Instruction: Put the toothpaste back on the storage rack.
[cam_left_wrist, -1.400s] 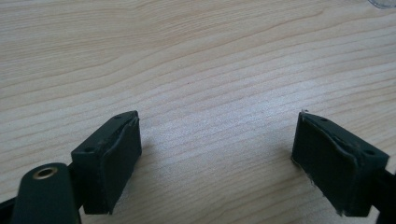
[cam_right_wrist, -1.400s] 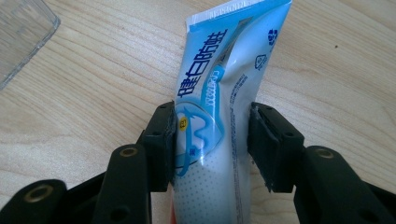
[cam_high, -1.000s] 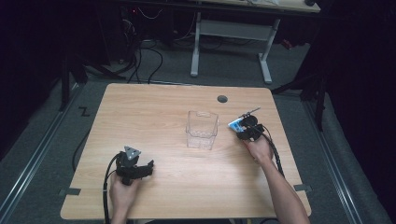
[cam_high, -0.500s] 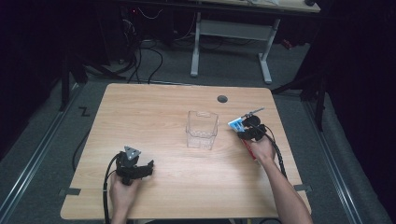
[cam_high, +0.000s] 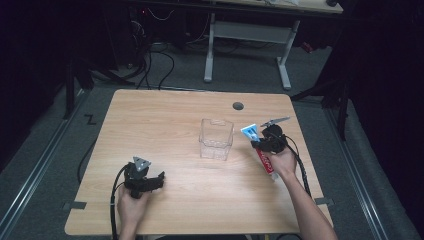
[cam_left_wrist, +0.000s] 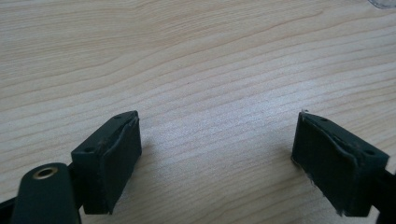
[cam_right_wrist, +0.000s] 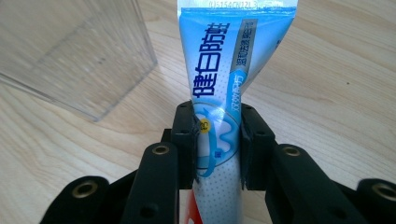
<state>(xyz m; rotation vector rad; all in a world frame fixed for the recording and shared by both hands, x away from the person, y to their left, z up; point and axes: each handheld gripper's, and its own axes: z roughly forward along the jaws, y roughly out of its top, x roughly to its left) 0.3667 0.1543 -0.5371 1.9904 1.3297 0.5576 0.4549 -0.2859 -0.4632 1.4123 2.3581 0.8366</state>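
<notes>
A blue, white and red toothpaste tube (cam_right_wrist: 224, 93) is clamped between the pads of my right gripper (cam_right_wrist: 217, 140), its crimped flat end pointing away from the camera. In the high view that right gripper (cam_high: 264, 141) holds the toothpaste tube (cam_high: 259, 148) just off the table, right of a clear plastic box (cam_high: 216, 138); its jaws have just been closing onto the tube. The clear plastic box (cam_right_wrist: 70, 51) stands upright to the upper left in the right gripper view. My left gripper (cam_high: 150, 181) rests near the front left of the table, and its jaws (cam_left_wrist: 217, 158) stand wide apart over bare wood.
The wooden table (cam_high: 165, 120) has a round cable hole (cam_high: 238, 106) near its far edge. Cables trail from both grippers toward the front edge. A white desk frame (cam_high: 247, 35) stands on the floor behind the table.
My right gripper has lifted the toothpaste tube off the table and shifted slightly left toward the clear box. The left gripper has stayed where it was.
</notes>
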